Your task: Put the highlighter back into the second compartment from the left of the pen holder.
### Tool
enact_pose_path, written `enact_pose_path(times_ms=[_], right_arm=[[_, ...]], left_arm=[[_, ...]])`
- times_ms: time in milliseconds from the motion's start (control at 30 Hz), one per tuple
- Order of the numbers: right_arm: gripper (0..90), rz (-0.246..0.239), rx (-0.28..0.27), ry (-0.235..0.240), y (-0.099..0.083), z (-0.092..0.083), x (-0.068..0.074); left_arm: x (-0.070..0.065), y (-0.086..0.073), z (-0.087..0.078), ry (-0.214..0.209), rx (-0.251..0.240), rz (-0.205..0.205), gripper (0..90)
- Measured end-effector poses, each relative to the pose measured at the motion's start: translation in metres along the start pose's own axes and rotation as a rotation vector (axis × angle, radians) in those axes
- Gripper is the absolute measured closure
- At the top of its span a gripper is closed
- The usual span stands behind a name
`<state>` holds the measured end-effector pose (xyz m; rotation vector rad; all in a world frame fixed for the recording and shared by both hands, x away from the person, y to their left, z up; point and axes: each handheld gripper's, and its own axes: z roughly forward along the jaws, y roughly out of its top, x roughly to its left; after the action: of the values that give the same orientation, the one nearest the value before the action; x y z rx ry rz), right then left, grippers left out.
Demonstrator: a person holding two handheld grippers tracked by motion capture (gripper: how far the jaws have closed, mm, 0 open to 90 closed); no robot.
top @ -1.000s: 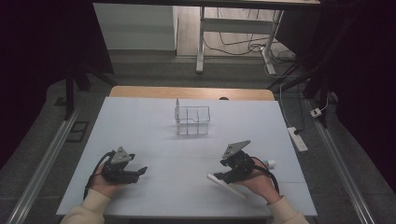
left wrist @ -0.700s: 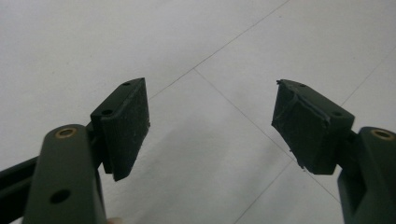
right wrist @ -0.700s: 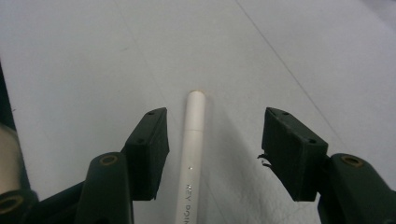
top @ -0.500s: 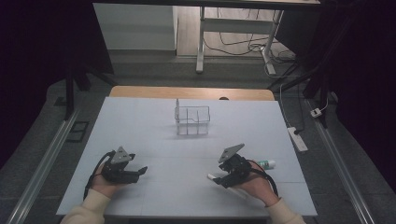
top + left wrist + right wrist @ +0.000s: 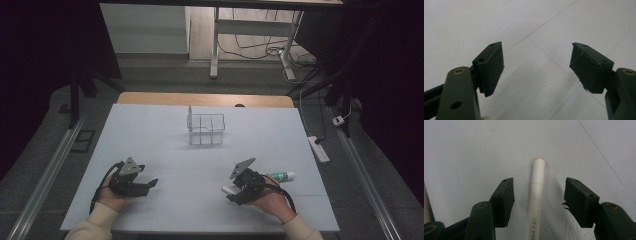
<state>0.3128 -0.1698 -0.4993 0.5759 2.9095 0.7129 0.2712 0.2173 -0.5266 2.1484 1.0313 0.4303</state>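
A white pen [image 5: 537, 187] printed with grey letters lies on the white table [image 5: 165, 145], pointing away between the jaws of my right gripper [image 5: 539, 184]. Those jaws stand open on either side of it, and neither pad touches it. From above, the pen's tip [image 5: 228, 189] pokes out to the left of my right gripper [image 5: 233, 194] near the front right. A white tube with a green cap [image 5: 283, 176] lies just right of that hand. My left gripper [image 5: 151, 183] rests at the front left, open over bare table [image 5: 536, 52].
A clear plastic organiser with compartments [image 5: 206, 129] stands at the middle back of the table. A white power strip [image 5: 318, 148] lies on the floor past the right edge. Metal rails run along both sides.
My right gripper has shifted a little left and toward the near edge, settling lower around the pen. The tube beside the hand has come into sight. The left gripper has not moved.
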Motion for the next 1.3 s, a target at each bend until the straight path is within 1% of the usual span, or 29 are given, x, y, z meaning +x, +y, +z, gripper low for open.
enact_pose_path(times_ms=[267,400,833,933,1067,1200,1300], right_arm=[[40.5,-0.015,0.03,0.002,-0.0002,0.0069,0.0032],[40.9,-0.016,0.029,-0.006,-0.0005,0.0068,0.0027],[42.1,-0.016,0.032,-0.007,-0.0005,0.0073,0.0028],[43.6,-0.013,0.033,-0.01,-0.0006,0.0071,0.0028],[47.5,-0.008,0.035,-0.019,-0.0006,0.0066,0.0026],[59.2,-0.017,0.043,-0.02,-0.0006,0.0046,0.0028],[67.0,-0.007,0.05,-0.02,-0.0003,0.0039,0.0027]], left_arm=[[-0.0004,0.0,0.0005,-0.001,0.001,0.0,27.2],[-0.0002,0.0,0.0006,-0.002,0.006,0.004,27.2],[-0.0012,0.0,0.0015,-0.005,0.01,0.011,27.1],[-0.0012,0.0,0.0017,-0.007,0.011,0.01,27.0],[-0.0013,0.0,0.002,-0.006,0.013,0.011,27.0],[-0.0014,-0.0001,0.0022,-0.006,0.015,0.011,27.0],[-0.0015,0.0,0.0026,-0.006,0.017,0.013,27.0]])
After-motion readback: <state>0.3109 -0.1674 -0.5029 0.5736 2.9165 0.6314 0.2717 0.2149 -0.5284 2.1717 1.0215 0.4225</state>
